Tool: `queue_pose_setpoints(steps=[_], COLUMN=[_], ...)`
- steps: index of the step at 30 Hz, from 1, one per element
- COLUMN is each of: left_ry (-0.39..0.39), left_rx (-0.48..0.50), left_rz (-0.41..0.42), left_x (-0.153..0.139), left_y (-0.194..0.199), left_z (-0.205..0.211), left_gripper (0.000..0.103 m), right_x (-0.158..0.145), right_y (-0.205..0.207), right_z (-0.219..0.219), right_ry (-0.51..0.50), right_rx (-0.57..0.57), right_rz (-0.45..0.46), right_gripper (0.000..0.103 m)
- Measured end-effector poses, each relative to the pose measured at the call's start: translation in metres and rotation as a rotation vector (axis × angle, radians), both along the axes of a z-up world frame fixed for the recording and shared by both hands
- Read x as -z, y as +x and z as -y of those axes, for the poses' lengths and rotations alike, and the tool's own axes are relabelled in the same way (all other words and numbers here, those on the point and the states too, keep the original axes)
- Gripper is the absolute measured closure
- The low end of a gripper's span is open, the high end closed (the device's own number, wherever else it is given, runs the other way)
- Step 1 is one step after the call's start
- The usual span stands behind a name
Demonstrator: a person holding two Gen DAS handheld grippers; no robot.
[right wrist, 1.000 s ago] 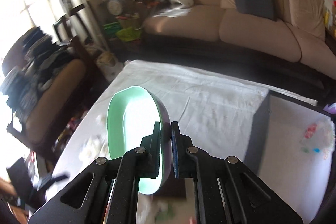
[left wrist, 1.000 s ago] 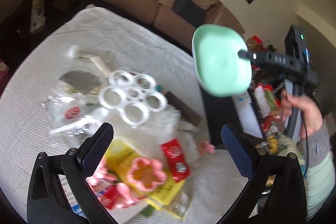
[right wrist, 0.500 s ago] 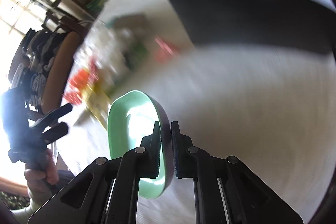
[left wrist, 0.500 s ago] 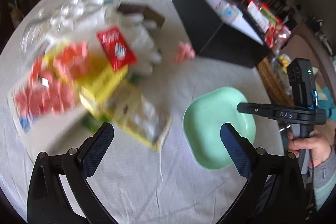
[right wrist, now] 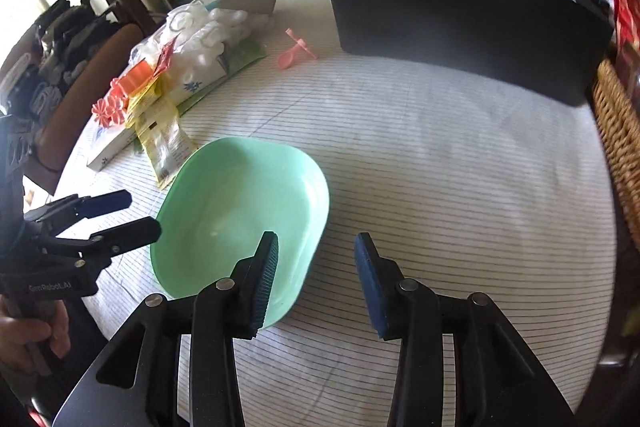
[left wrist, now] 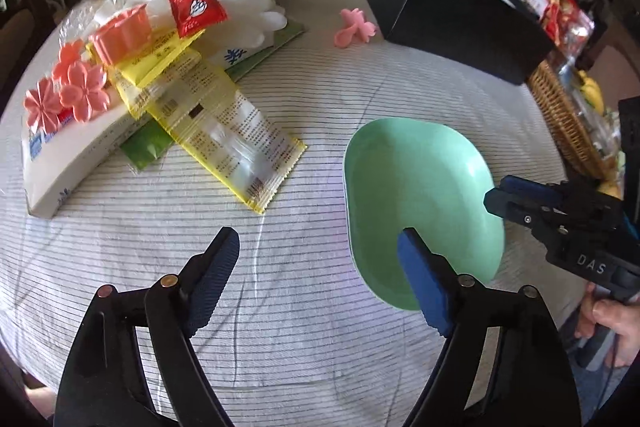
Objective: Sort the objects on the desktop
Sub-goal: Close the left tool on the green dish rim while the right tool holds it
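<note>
Green bowl [right wrist: 240, 211] set on the striped tablecloth [right wrist: 440, 167], both grippers spread wide and empty.

The right gripper [right wrist: 316, 275] straddles the bowl's near rim; the left gripper [left wrist: 316, 255] hangs beside the bowl. Only the left view shows the red sachet [left wrist: 196, 7], yellow packets [left wrist: 224, 123] and pink flower cutters [left wrist: 68, 91] plainly. Farther off lie a pink clip [left wrist: 356, 23] and a black box [right wrist: 464, 11], with a wicker basket [left wrist: 568, 123] at the edge.

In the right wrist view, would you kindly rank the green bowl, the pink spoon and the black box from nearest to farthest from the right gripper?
1. Green bowl: just left of the right gripper, beside its left finger.
2. Pink spoon: mid-table, farther ahead.
3. Black box: at the far side, ahead to the right.
</note>
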State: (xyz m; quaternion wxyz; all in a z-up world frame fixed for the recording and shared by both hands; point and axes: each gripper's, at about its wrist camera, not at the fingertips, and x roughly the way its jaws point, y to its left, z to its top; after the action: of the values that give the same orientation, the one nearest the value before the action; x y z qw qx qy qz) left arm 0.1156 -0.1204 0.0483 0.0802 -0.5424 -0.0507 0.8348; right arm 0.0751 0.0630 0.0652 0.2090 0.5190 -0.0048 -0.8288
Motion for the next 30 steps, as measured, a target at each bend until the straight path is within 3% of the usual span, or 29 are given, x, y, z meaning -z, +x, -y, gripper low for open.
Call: queue_pose_setpoints(steps=[1, 2, 3, 8, 9, 11, 17, 21, 25, 28, 30], left_ry=[-0.030, -0.039, -0.044, -0.067, -0.066, -0.047, -0.003, 0.060, 0.040, 0.009, 0.008], left_rx=[0.001, 0.006, 0.006, 0.011, 0.010, 0.015, 0.048, 0.046, 0.043, 0.034, 0.027], left_rz=[0.000, 0.008, 0.015, 0.049, 0.047, 0.038, 0.006, -0.004, -0.096, -0.196, -0.162], left_x=[0.001, 0.002, 0.004, 0.014, 0.013, 0.009, -0.017, -0.041, -0.081, -0.107, -0.105], left_y=[-0.002, -0.005, -0.007, -0.014, -0.013, -0.012, -0.006, -0.007, 0.001, 0.008, 0.009], left_z=[-0.004, -0.007, -0.007, -0.014, -0.016, -0.018, -0.023, -0.018, -0.023, -0.022, -0.016], left_gripper=[0.042, 0.063, 0.069, 0.073, 0.076, 0.091, 0.092, 0.092, 0.086, 0.080, 0.080], right_x=[0.003, 0.004, 0.005, 0.006, 0.007, 0.007, -0.012, -0.023, -0.058, -0.093, -0.097], right_y=[0.000, -0.001, -0.002, -0.007, -0.008, -0.009, -0.002, -0.002, 0.019, 0.044, 0.051], right_z=[0.001, 0.003, 0.006, 0.013, 0.011, 0.009, 0.009, -0.002, 0.004, 0.003, 0.004], right_ry=[-0.006, -0.005, 0.008, 0.025, 0.013, -0.008, -0.008, -0.070, -0.026, -0.103, -0.128], right_rx=[-0.006, -0.019, -0.031, -0.026, -0.018, -0.010, -0.009, 0.027, 0.017, 0.005, -0.009], right_rz=[0.000, 0.000, -0.004, -0.035, -0.029, -0.023, -0.111, -0.129, -0.280, -0.419, -0.374], right_gripper=[0.068, 0.079, 0.087, 0.087, 0.087, 0.088, 0.088, 0.088, 0.088, 0.087, 0.085])
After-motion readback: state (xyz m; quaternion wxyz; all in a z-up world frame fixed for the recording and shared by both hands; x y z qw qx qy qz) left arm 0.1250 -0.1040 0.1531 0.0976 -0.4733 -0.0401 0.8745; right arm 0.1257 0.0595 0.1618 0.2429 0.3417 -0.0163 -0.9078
